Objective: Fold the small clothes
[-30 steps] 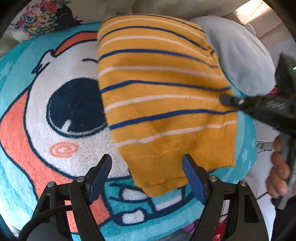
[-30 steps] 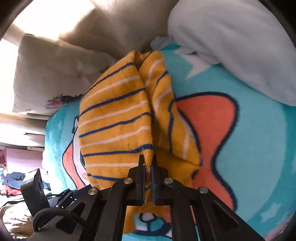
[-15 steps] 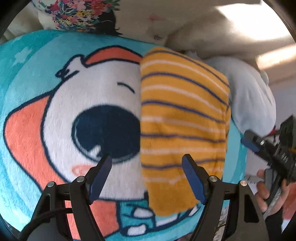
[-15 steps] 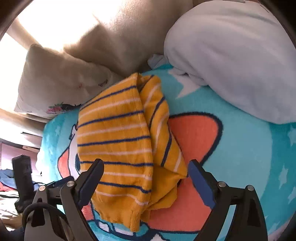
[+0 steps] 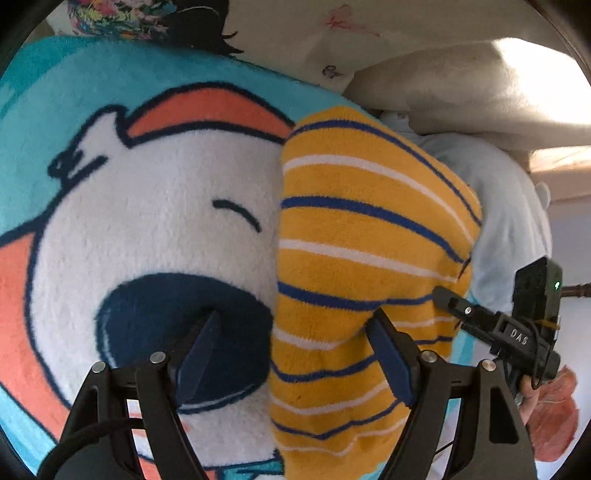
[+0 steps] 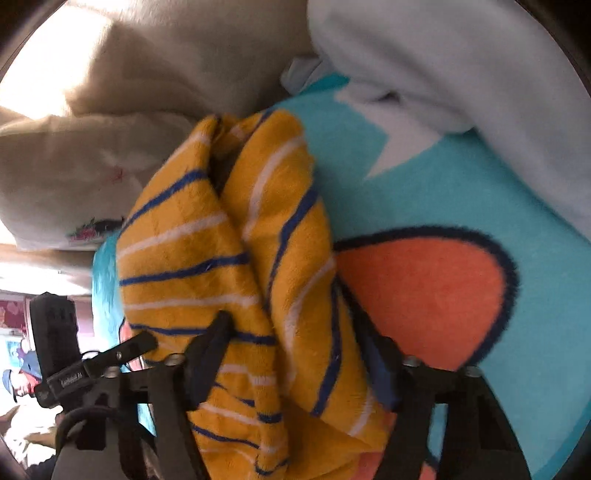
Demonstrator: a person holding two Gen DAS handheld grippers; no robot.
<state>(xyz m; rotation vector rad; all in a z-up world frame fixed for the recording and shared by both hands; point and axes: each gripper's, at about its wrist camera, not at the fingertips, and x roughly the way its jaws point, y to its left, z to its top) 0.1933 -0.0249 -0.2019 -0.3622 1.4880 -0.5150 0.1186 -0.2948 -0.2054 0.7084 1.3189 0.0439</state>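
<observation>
A small yellow sweater [image 5: 362, 266] with blue and white stripes lies folded on a cartoon blanket [image 5: 147, 221]. My left gripper [image 5: 295, 354] is open; its right finger rests over the sweater's left part and its left finger over the blanket. My right gripper [image 6: 295, 362] is open and straddles the folded sweater [image 6: 236, 280] at its near end, one finger on each side of the bundle. The right gripper also shows in the left wrist view [image 5: 491, 325] at the sweater's right edge.
A pale blue blanket [image 6: 461, 66] lies bunched at the far right. Beige pillows [image 6: 155, 74] line the back, one with a flower print [image 5: 122, 18]. The left gripper's body [image 6: 74, 362] shows at the left of the right wrist view.
My right gripper let go of the sweater's edge and opened, then moved forward around the folded bundle. My left gripper moved closer over the sweater's left part.
</observation>
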